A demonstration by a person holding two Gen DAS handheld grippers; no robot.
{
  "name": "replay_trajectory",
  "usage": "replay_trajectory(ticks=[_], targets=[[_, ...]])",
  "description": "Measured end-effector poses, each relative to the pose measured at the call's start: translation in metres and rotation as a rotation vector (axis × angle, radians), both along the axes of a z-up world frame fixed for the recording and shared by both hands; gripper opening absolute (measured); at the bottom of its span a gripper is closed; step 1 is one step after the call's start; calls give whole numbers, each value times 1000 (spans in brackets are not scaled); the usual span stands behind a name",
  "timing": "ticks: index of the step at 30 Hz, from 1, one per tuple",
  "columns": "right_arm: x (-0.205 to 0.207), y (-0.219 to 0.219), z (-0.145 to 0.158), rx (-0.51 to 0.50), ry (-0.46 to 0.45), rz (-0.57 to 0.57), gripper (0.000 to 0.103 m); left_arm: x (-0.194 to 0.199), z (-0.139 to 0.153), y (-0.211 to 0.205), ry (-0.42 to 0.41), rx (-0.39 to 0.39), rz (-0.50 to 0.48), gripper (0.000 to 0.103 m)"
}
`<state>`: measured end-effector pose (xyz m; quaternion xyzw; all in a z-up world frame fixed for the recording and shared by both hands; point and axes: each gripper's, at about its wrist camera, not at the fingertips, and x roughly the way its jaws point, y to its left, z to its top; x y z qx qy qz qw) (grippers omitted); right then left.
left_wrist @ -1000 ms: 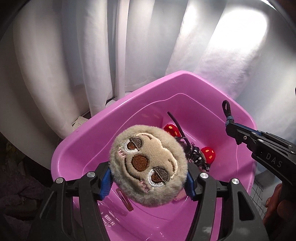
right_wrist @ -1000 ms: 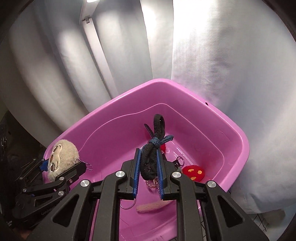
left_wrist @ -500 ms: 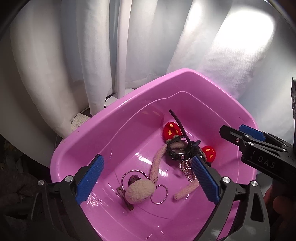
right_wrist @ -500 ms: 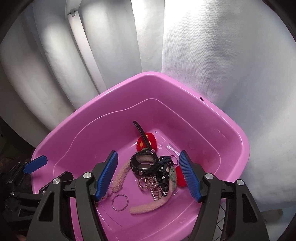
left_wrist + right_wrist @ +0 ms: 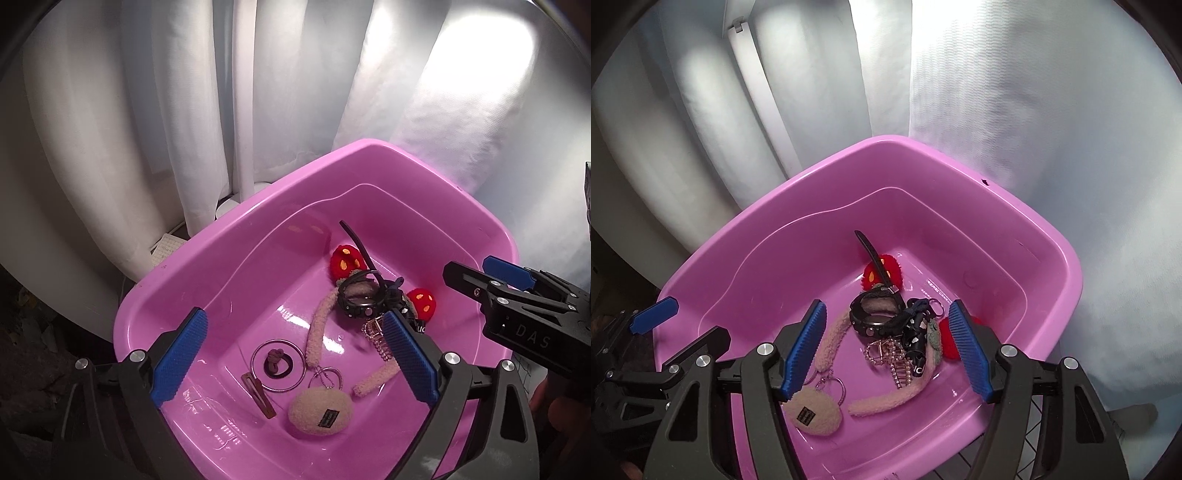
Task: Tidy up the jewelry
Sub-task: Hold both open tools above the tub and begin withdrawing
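A pink plastic tub point(image 5: 258, 210) point(image 5: 1067, 280) holds the jewelry. In it a beige plush keychain point(image 5: 319, 411) point(image 5: 814, 410) lies face down near the front. A black watch point(image 5: 360, 301) point(image 5: 873, 314) sits on a fuzzy headband point(image 5: 319, 332) with red mushroom ears point(image 5: 345, 258). A black cord hair tie point(image 5: 916, 314) rests beside the watch, above a rose-gold hair claw point(image 5: 890, 354). My left gripper point(image 5: 293, 314) point(image 5: 698, 319) hangs open and empty over the tub. My right gripper point(image 5: 886, 304) point(image 5: 467, 266) is also open, holding nothing.
A metal bangle point(image 5: 279, 365) rings a brown hair tie, with a brown hair clip point(image 5: 258, 395) next to it. White curtains point(image 5: 110, 147) and a white pole point(image 5: 243, 110) stand behind the tub. A person's hand point(image 5: 554, 410) shows at the right edge.
Both grippers opened. The plush keychain fell from the left one and the black hair tie from the right one into the tub, and the plush settled face down.
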<state>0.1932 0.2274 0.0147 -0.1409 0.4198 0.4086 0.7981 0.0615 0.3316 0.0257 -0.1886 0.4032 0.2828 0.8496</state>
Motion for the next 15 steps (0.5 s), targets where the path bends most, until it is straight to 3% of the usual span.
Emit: replay_trajectory(ticks=[15], targets=[[-9,-7,-2,-3,-16,5,66,-6,3,-1,20,39,30,94]])
